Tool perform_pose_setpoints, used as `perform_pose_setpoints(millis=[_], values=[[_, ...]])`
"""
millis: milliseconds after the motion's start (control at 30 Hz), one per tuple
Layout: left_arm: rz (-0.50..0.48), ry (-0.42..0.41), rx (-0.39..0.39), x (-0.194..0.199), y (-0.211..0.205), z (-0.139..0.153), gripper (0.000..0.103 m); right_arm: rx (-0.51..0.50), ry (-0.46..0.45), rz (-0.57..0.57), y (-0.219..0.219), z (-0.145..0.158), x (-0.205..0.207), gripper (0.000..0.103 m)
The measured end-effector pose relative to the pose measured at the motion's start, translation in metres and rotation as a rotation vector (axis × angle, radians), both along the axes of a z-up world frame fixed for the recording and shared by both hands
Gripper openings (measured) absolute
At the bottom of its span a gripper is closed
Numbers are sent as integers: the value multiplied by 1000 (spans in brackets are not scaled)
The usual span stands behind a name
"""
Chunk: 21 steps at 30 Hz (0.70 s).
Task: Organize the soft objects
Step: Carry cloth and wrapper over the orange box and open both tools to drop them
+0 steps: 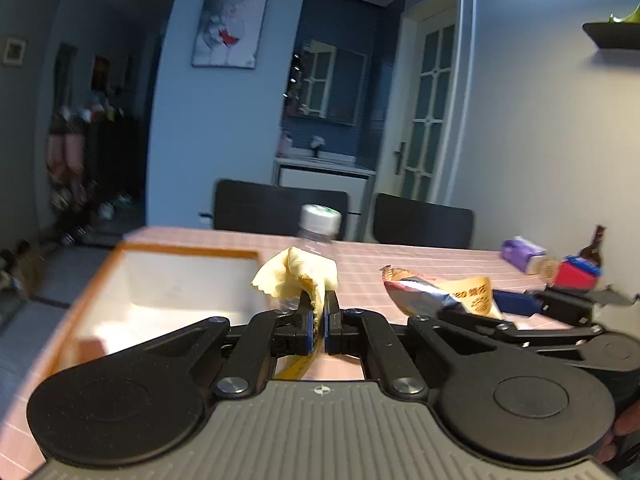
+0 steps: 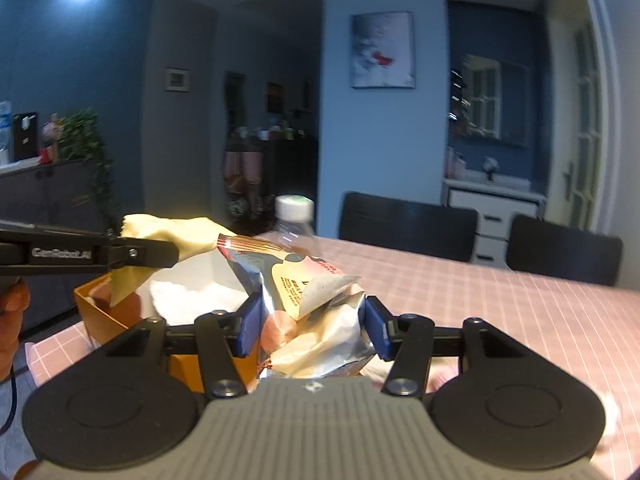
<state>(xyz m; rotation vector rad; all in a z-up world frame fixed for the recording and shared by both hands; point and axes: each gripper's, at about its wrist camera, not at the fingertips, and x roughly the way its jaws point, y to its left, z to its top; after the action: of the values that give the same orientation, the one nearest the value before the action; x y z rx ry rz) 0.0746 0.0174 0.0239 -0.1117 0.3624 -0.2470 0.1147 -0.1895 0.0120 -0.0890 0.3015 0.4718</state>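
The big counter [image 1: 420, 264] wears a pink cloth with white check lines. Two black chairs [image 1: 280, 204] stand at its far side.

On the left part of the counter sits an orange box with a white inside [image 1: 180, 280]. It is open at the top.

A clear plastic bottle with a white cap [image 1: 320, 224] stands just behind the box's right end.

The left tongs [image 1: 319, 312] are black with blue pads. They are pinched tight on a soft yellow cloth [image 1: 296, 272]. The cloth is up off the counter, just by the right end of the box. One end bunches up above the pads and the other end hangs down below them.

The right tongs [image 2: 314, 326] are about half wide. Their blue pads squeeze a crinkly silver snack bag with orange and red print [image 2: 316, 312] from both sides. The bag is up in the air, to the right of the cloth and near the box.

Far off on the right of the counter lie a purple pack [image 1: 522, 254], a red and blue box [image 1: 578, 274] and a small brown bottle [image 1: 594, 246].
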Motion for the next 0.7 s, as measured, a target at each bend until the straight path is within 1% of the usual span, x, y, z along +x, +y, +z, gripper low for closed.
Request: perform_pose_setpoints(millis=[100, 200, 333, 400, 567, 633, 700], values=[[36, -16, 45, 3, 14, 5, 4, -31, -35, 46, 25, 7, 6, 54], [65, -11, 68, 11, 28, 9, 4, -58, -55, 87, 50, 12, 15, 54], [88, 13, 73, 26, 45, 12, 4, -71, -41, 128, 81, 18, 35, 54], [94, 27, 78, 34, 57, 11, 4, -93, -38, 148, 97, 19, 45, 54], [89, 68, 97, 59, 82, 10, 4, -210, -37, 197, 140, 18, 71, 54], [64, 104, 111, 73, 92, 8, 4, -286, -39, 202, 161, 15, 86, 54], [74, 150, 142, 90, 98, 5, 4, -363, -40, 194, 180, 9, 102, 54]])
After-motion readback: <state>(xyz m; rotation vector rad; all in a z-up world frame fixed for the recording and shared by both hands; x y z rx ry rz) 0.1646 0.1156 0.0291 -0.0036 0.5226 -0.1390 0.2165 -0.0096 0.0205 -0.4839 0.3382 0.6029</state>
